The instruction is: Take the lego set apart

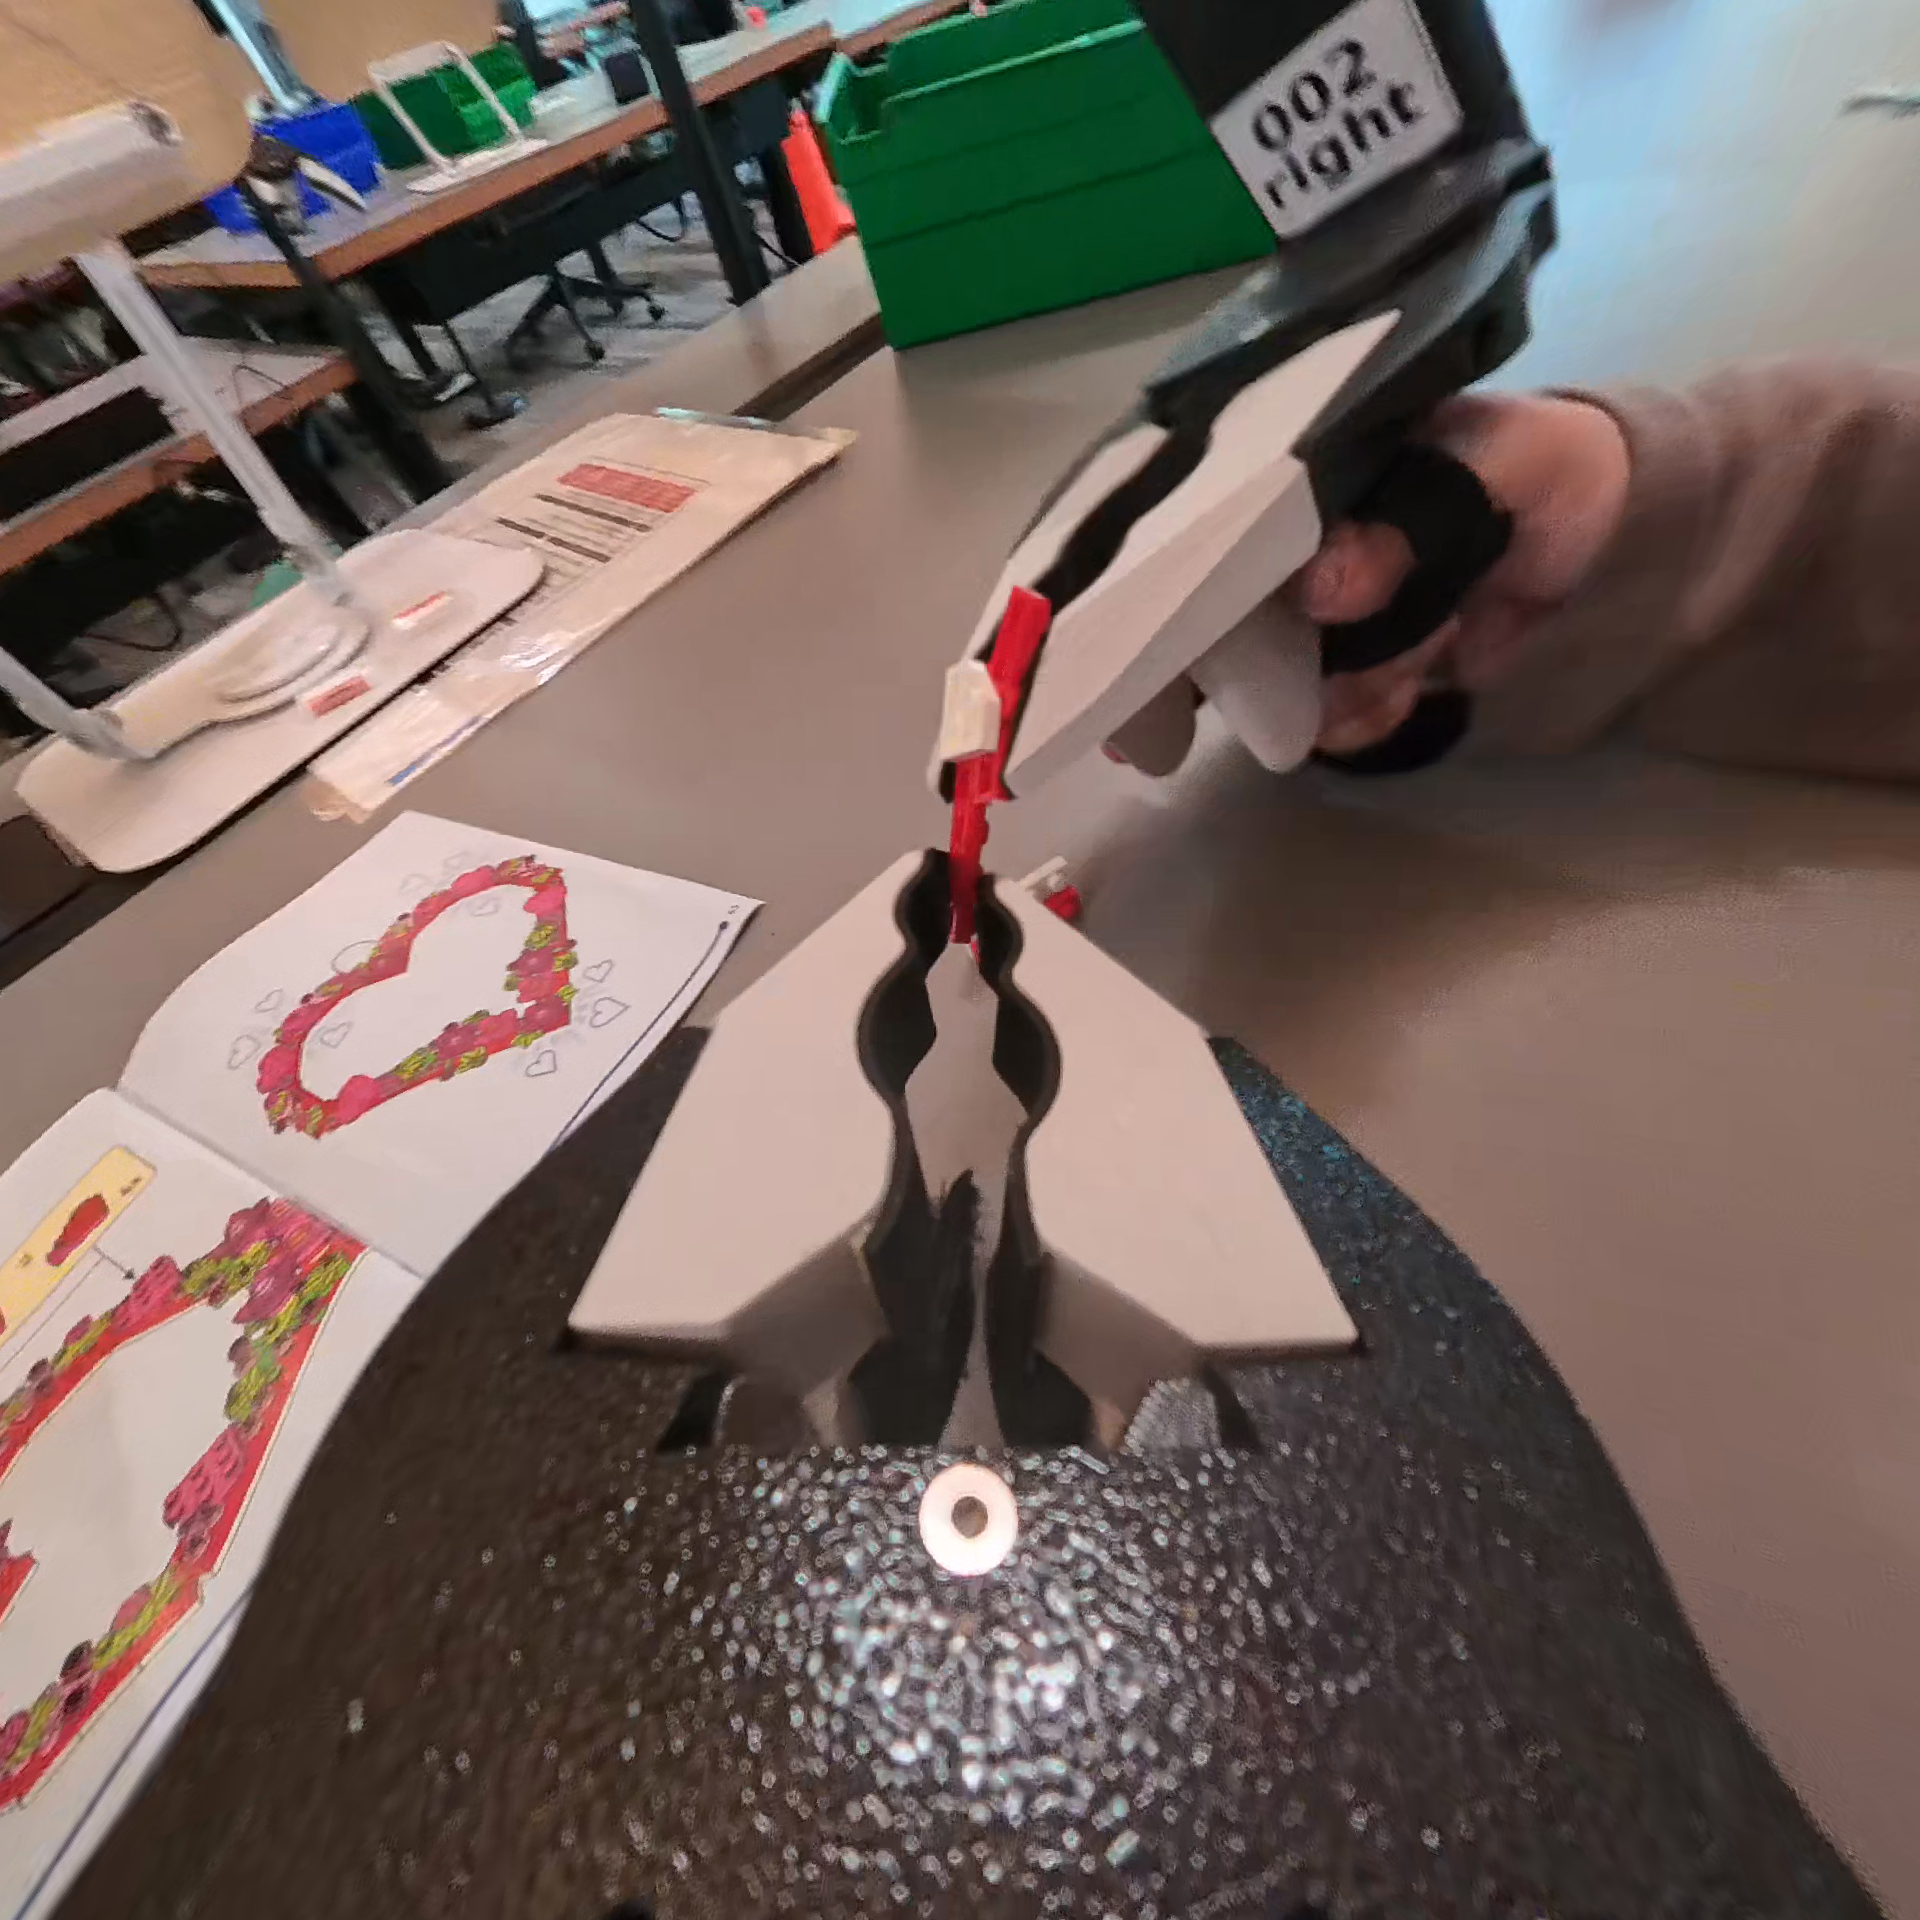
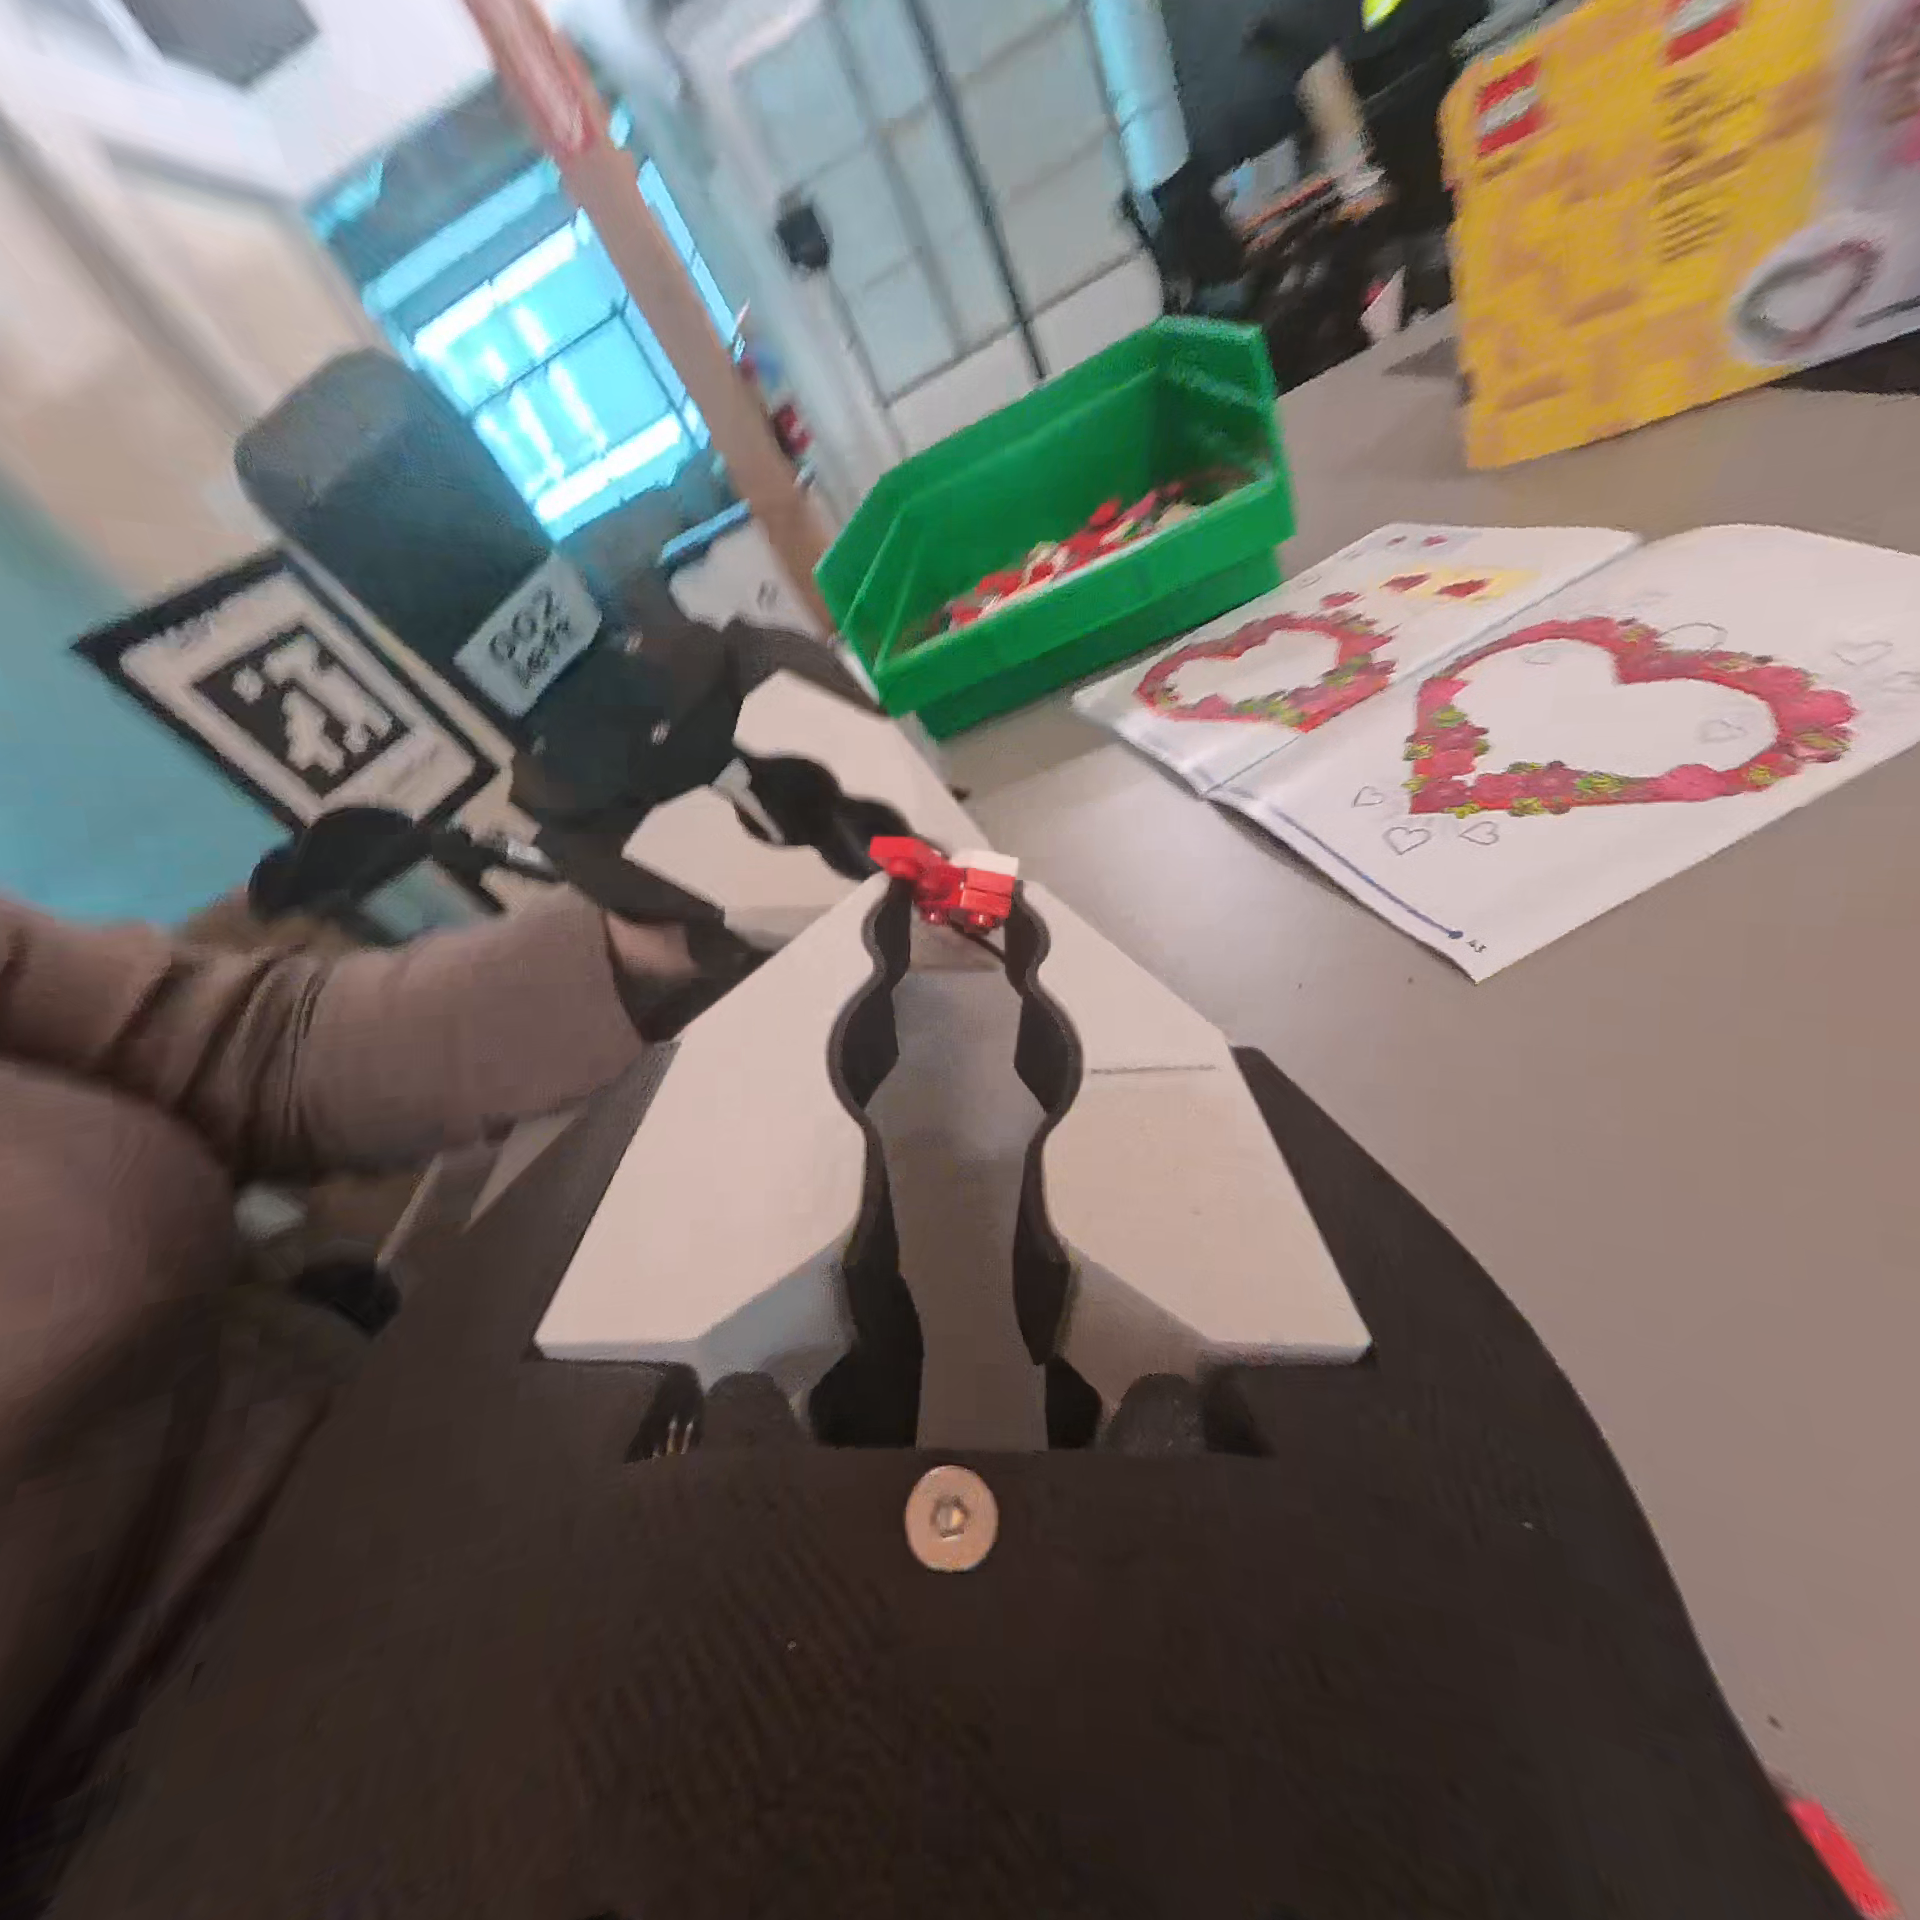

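A small lego assembly, a thin red strip [image 1: 977,821] with a white brick [image 1: 971,712] on it, is held above the grey table between both grippers. My left gripper [image 1: 966,883] is shut on the strip's lower end. My right gripper [image 1: 977,774] comes in from the upper right and is shut on the end with the white brick. In the right wrist view the red and white assembly [image 2: 956,883] sits between my right gripper's [image 2: 954,909] tips, and the left gripper [image 2: 878,847] meets it from the left.
A green bin [image 2: 1070,644] with loose red and white pieces stands at the back; it also shows in the left wrist view [image 1: 1039,208]. An open instruction booklet [image 1: 416,997] [image 2: 1507,748] lies flat. A small red and white piece [image 1: 1055,891] lies beyond the left fingertips. A yellow box [image 2: 1662,229] stands far right. Only a small space, under 4 cm, lies between the two pairs of fingers.
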Action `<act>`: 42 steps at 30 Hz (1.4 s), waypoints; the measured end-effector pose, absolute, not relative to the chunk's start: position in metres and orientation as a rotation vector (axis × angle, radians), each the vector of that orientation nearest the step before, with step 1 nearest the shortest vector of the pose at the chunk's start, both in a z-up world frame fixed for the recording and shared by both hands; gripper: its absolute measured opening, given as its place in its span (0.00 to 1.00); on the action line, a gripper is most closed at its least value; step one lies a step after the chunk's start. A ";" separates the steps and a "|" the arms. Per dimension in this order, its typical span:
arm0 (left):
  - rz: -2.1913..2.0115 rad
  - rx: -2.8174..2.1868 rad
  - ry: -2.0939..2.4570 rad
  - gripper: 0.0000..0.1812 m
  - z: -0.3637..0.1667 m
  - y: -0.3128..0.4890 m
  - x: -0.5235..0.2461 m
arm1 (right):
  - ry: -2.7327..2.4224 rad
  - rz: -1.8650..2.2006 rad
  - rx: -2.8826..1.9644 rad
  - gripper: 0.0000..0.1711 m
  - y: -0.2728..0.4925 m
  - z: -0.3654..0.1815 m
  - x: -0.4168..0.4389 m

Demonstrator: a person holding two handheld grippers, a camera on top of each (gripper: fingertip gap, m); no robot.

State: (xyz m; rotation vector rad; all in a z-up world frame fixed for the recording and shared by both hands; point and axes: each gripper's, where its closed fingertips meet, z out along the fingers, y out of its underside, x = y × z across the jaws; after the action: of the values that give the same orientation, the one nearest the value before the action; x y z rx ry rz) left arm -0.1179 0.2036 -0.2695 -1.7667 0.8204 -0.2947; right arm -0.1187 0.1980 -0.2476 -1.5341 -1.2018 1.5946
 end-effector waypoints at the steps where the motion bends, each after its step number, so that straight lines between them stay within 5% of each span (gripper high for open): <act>1: -0.305 -1.769 0.851 0.02 -0.271 0.201 -0.115 | -1.262 1.586 -1.520 0.10 0.195 -0.250 -0.116; 16: -0.373 -1.802 1.027 0.01 -0.292 0.186 -0.101 | -1.678 1.321 -1.429 0.09 0.181 -0.277 -0.090; 24: -0.370 -1.811 0.744 0.01 -0.277 0.207 -0.128 | -1.592 1.100 -1.408 0.09 0.200 -0.278 -0.093; 32: -0.792 -1.787 0.558 0.01 -0.263 0.199 -0.134 | -1.493 1.140 -1.388 0.09 0.197 -0.263 -0.099; 42: -0.667 -1.805 0.666 0.01 -0.273 0.199 -0.125 | -1.596 1.071 -1.641 0.31 0.189 -0.297 -0.104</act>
State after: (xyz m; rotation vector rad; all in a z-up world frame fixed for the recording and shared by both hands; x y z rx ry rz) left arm -0.1254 0.1987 -0.2725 -1.8052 0.6665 -0.6673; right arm -0.1038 0.1886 -0.2975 -1.6415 -1.5964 1.0709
